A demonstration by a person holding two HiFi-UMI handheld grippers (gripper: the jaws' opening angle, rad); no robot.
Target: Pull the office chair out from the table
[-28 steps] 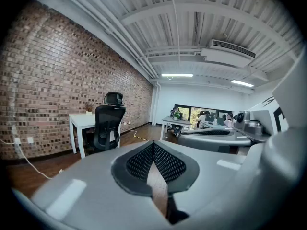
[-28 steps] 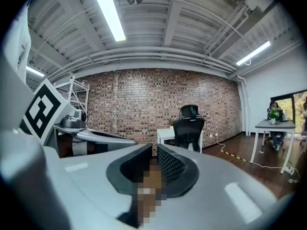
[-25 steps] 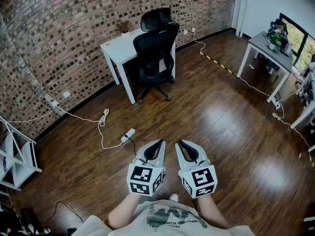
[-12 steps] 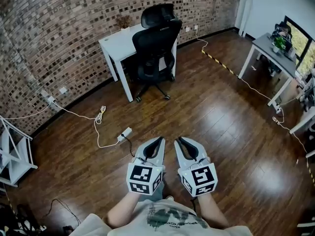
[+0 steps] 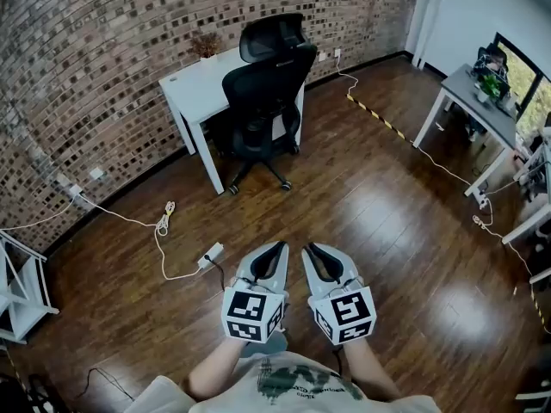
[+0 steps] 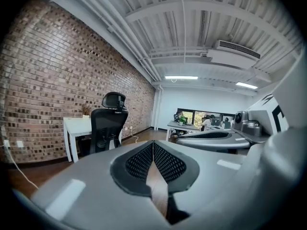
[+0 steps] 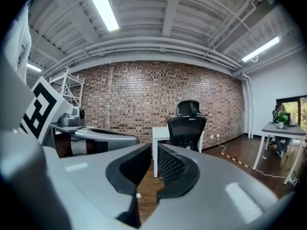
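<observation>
The black office chair [image 5: 258, 84] stands pushed in at the white table [image 5: 185, 84] against the brick wall, its back turned toward me. It also shows in the left gripper view as the chair [image 6: 109, 128] by the table [image 6: 76, 126], and in the right gripper view as the chair [image 7: 187, 128] by the table [image 7: 158, 134]. My left gripper [image 5: 280, 248] and right gripper [image 5: 308, 249] are held side by side low in the head view, far short of the chair. Both are shut with nothing between their jaws, as seen on the left gripper [image 6: 153, 145] and the right gripper [image 7: 153, 150].
A power strip [image 5: 209, 253] with white cable lies on the wooden floor left of my grippers. Yellow-black floor tape [image 5: 379, 119] runs right of the chair. A grey desk [image 5: 478, 93] stands at the right, a white rack [image 5: 21, 274] at the left. A small plant [image 5: 207, 43] sits on the table.
Both grippers and my view have moved forward across the floor toward the chair, which now looks larger and nearer. The jaws stay shut and the chair has not moved.
</observation>
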